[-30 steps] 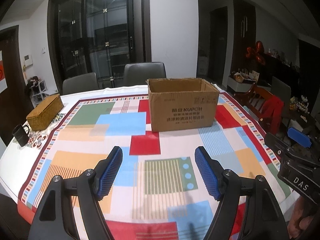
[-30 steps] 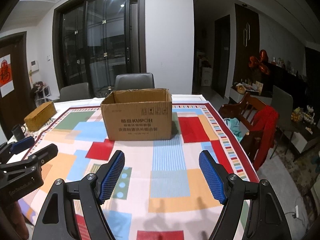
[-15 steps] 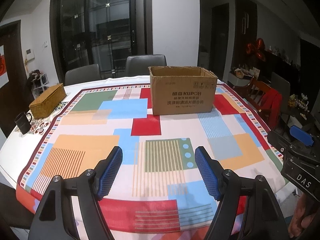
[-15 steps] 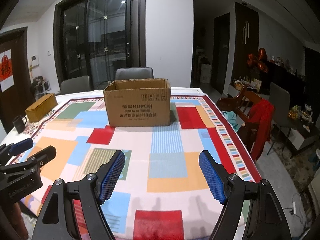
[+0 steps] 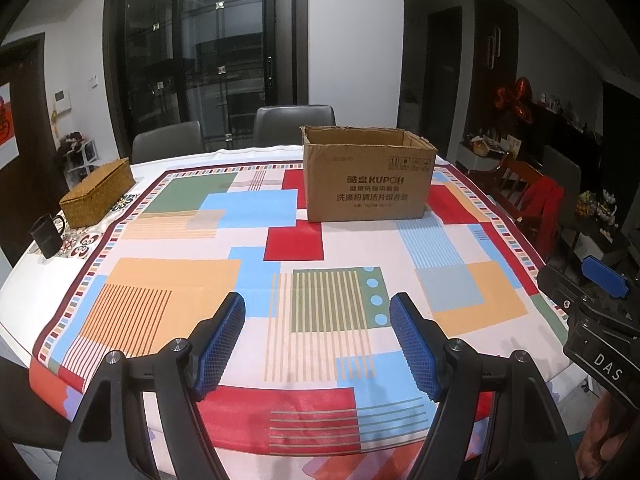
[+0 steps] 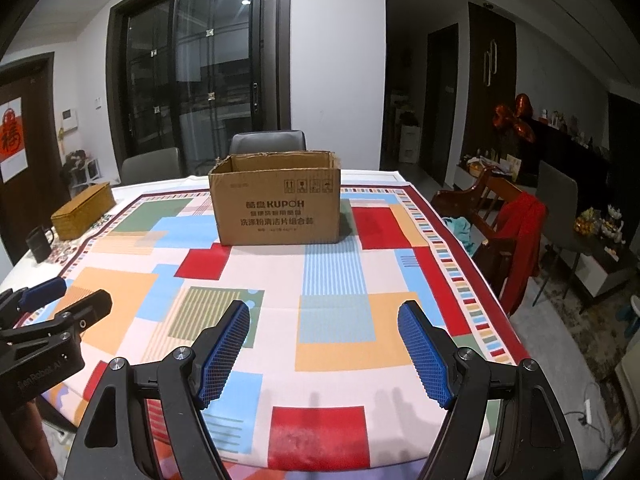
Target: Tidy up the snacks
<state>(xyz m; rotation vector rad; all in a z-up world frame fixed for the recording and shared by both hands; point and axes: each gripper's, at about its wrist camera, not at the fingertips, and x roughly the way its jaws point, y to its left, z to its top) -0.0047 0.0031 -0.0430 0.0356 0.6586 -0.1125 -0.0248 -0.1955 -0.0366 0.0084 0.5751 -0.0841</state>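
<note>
An open brown cardboard box [image 5: 366, 178] stands upright on the far part of the table, on a colourful patchwork tablecloth [image 5: 256, 280]; it also shows in the right wrist view [image 6: 276, 210]. Its inside is hidden. No snacks are visible. My left gripper [image 5: 318, 344] is open and empty, above the table's near edge. My right gripper [image 6: 324, 354] is open and empty, also near the front edge. Each gripper shows at the side of the other's view.
A woven basket box [image 5: 97, 193] and a black mug [image 5: 46, 236] sit at the table's left side. Grey chairs [image 5: 294, 124] stand behind the table. A wooden chair with a red garment [image 6: 520, 236] stands to the right.
Both grippers have pulled back from the box towards the table's front edge and risen a little. Both stay open and empty.
</note>
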